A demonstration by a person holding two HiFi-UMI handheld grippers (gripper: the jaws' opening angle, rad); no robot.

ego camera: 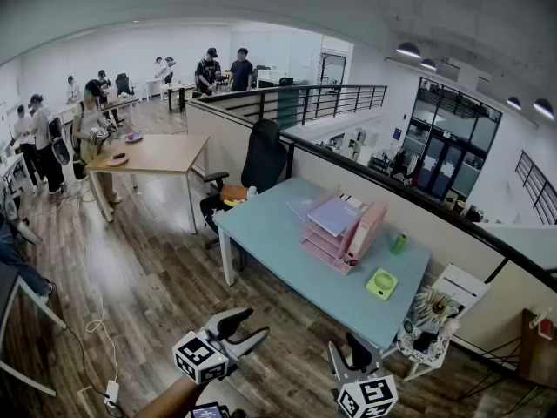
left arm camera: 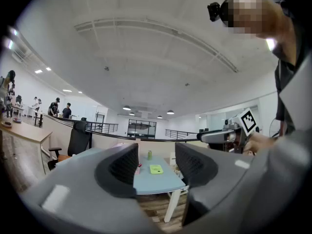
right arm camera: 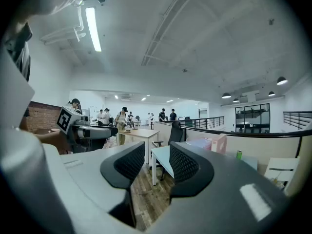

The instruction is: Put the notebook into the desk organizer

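A pink desk organizer (ego camera: 341, 233) stands on the light blue table (ego camera: 278, 242). A pale blue notebook (ego camera: 335, 214) lies flat on top of it. In the right gripper view the organizer (right arm camera: 214, 143) shows past the jaws. Both grippers hover over the wooden floor, short of the table's near edge. My left gripper (ego camera: 239, 329) is open with nothing between its jaws, which frame the table's end in the left gripper view (left arm camera: 157, 167). My right gripper (ego camera: 352, 355) is also open and empty, its jaws (right arm camera: 157, 167) pointing toward the table's corner.
A green can (ego camera: 398, 244) and a flat green square thing (ego camera: 381, 283) lie on the table right of the organizer. A black office chair (ego camera: 258, 159) stands at the table's far end, and a railing runs behind it. A wooden table (ego camera: 157, 153) and several people are at the left.
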